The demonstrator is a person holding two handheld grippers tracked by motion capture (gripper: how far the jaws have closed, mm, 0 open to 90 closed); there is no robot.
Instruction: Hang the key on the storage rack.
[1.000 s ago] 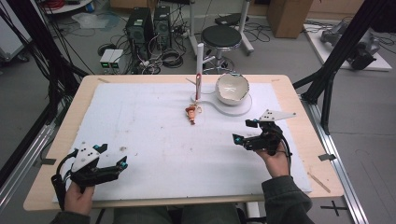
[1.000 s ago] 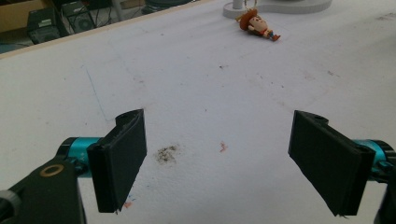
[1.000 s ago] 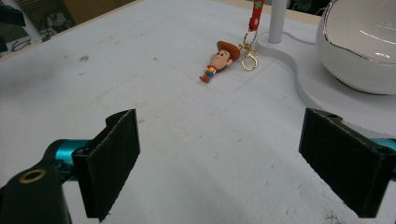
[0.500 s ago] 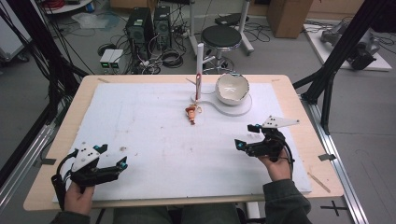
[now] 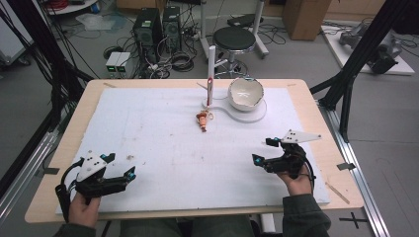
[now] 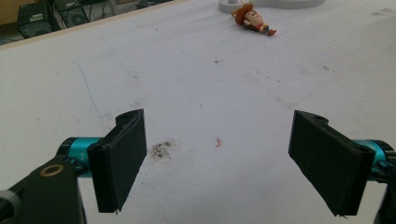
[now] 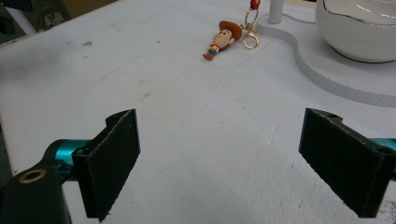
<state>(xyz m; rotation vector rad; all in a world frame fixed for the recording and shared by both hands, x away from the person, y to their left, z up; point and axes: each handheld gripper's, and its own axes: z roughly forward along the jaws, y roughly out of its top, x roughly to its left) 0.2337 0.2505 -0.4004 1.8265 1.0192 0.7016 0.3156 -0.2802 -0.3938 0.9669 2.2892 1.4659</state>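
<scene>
The right gripper (image 5: 265, 152) has drawn back toward the person's near edge of the bench (image 5: 316, 111) over the last second: it sat farther forward on the white mat (image 5: 148, 128) a moment ago and now lies closer to the person and a little more to the right. The left gripper (image 5: 118, 174) has kept its place at the near left corner. Both sets of jaws stand wide apart and hold nothing, as each gripper view shows plainly, with bare mat between the pads.

The cowboy doll keychain (image 5: 202, 119) has not moved. It lies flat on the mat near the far middle, its gold ring (image 7: 251, 41) just beside the foot of the upright white post (image 5: 210, 74), which rises from a flat white base (image 5: 249, 116) that also carries the white bowl (image 5: 245, 93). In the right gripper view the doll (image 7: 221, 37) lies well ahead of the jaws, head toward the post; in the left gripper view it (image 6: 252, 18) lies far off near the top edge.

I judge that the work on the keychain is either not begun or paused: with the right hand pulled back, a fresh reach forward would be needed to grip the doll or its ring
</scene>
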